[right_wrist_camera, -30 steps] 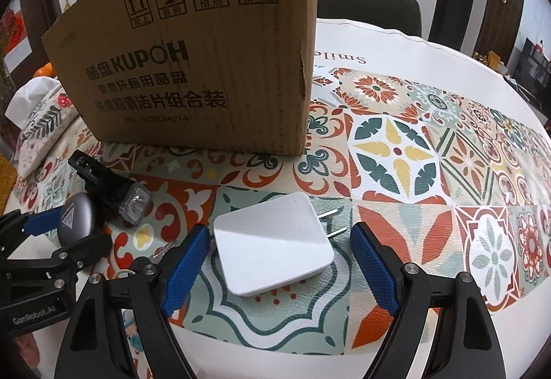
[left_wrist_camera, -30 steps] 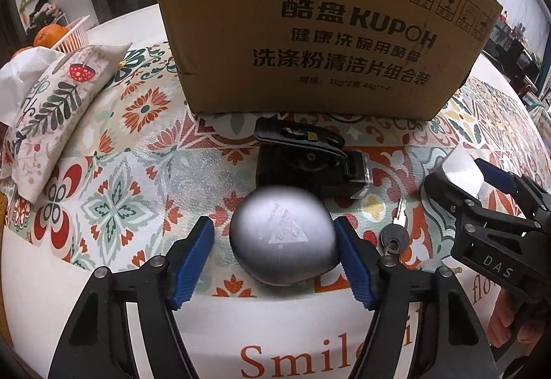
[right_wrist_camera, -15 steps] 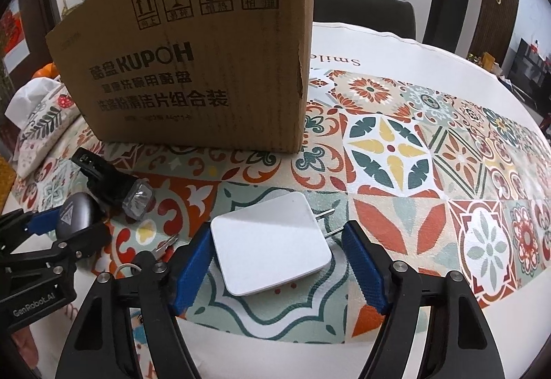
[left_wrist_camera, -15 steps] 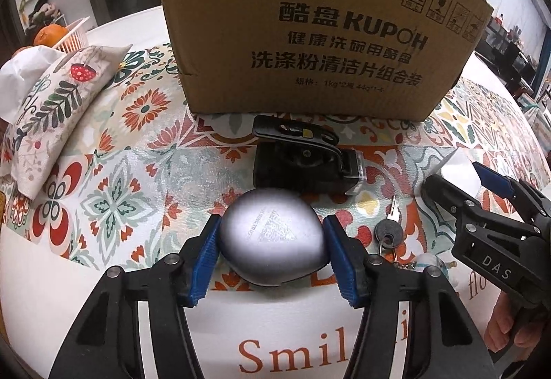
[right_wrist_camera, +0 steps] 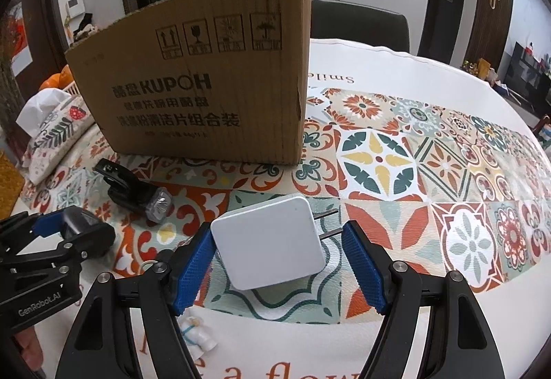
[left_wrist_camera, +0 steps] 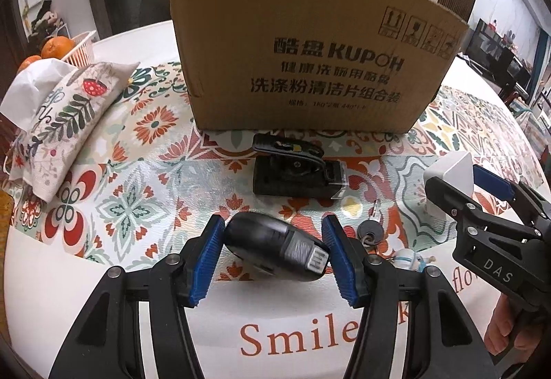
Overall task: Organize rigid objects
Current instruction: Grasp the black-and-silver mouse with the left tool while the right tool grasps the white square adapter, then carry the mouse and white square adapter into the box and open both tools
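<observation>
Holding two items at once: your left hand-held gripper (left_wrist_camera: pixel 273 256) has its blue pads on both sides of a dark rounded gadget (left_wrist_camera: pixel 275 251), tilted and apparently lifted just off the bench (left_wrist_camera: pixel 86 275). The side-on pinch suits it, since the rounded shell gives no flat face to press from above.

Your right hand-held gripper (right_wrist_camera: pixel 279 256) carries the white charger (right_wrist_camera: pixel 270 239), raised off the cloth, as the left view confirms. The left pad presses its edge; the right pad stands near the prong side, and contact there is hard to confirm. Likely you grip across the body so the two prongs stay free.

The cardboard box (left_wrist_camera: pixel 310 69) stands upright just behind, open at the top. That reads as the drop point, which would explain both loads held facing it.

Left on the bench: black bike light (left_wrist_camera: pixel 296 172) close before the box, a key (left_wrist_camera: pixel 370 227), a small white figurine (right_wrist_camera: pixel 198 334). A tissue pouch (left_wrist_camera: pixel 62 124) lies well apart, left.

Watch the charger; a skewed hold could twist out.
</observation>
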